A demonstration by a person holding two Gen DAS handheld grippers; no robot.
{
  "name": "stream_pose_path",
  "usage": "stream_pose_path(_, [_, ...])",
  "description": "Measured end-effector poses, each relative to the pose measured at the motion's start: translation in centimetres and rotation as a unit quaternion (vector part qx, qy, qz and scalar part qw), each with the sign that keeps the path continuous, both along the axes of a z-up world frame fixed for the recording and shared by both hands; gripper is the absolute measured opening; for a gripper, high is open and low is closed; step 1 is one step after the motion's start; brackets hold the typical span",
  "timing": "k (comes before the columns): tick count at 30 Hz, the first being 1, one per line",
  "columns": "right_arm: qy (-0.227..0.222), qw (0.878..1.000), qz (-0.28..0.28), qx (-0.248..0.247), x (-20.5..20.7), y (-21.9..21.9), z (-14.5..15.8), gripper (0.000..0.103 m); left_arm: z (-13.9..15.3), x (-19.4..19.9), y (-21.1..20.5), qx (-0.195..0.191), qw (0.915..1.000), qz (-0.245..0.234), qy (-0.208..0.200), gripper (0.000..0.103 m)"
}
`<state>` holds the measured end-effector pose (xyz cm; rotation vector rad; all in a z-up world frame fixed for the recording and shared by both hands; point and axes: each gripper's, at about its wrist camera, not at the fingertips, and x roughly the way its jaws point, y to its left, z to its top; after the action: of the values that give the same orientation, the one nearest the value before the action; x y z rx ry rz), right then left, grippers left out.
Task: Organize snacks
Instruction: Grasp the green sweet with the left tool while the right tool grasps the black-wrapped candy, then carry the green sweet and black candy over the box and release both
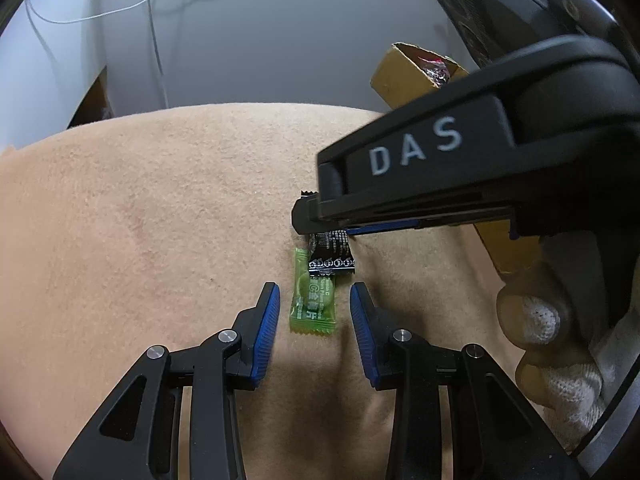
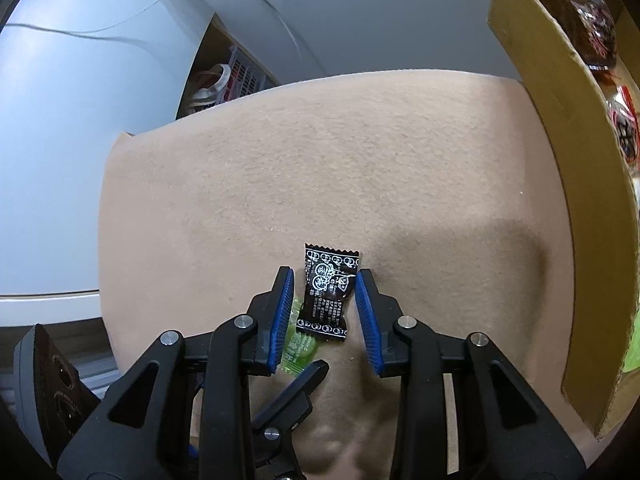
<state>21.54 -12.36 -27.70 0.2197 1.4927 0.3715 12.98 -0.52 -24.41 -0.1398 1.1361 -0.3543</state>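
Note:
A green candy packet (image 1: 314, 298) lies on the beige felt mat (image 1: 140, 220), with a black candy packet (image 1: 332, 252) overlapping its far end. My left gripper (image 1: 315, 304) is open, its blue pads on either side of the green packet. My right gripper (image 2: 325, 300) is open around the black packet (image 2: 329, 294), pads close to its sides. In the left wrist view the right gripper's body (image 1: 460, 176) reaches in from the right over the black packet. The green packet (image 2: 300, 346) shows partly behind the right gripper's left finger.
A cardboard box (image 2: 560, 140) with wrapped snacks inside stands at the mat's right edge; it also shows in the left wrist view (image 1: 404, 72). A grey wall with white cables lies beyond the mat. A gloved hand (image 1: 552, 344) holds the right gripper.

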Motion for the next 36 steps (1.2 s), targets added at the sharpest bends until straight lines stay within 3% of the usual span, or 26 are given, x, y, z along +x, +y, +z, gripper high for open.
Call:
stream_pose_path(3, [-0.004,1.000,0.011,-0.012,0.1,0.2,0.1,0.026,0.1,-0.5,-0.5,0.016,0.9998,-0.007,-0.007,0.034])
stream_pose_path(9, [-0.001,1.000,0.010,-0.004,0.1,-0.7,0.3,0.025,0.2,-1.1,0.1,0.028,0.9995,-0.001,-0.013,0.021])
stream_pose_path(23, [-0.016,1.000,0.001,0.009,-1.1,-2.3,1.0,0.025,0.4,-1.2,0.0,0.017,0.9997,0.016,-0.007,0.020])
stream_pose_path(36, [-0.058,0.998,0.005,0.037,-2.9,-5.0,5.1,0.025,3.1,-0.1,0.6,0.004,0.9994,0.028,-0.020,0.020])
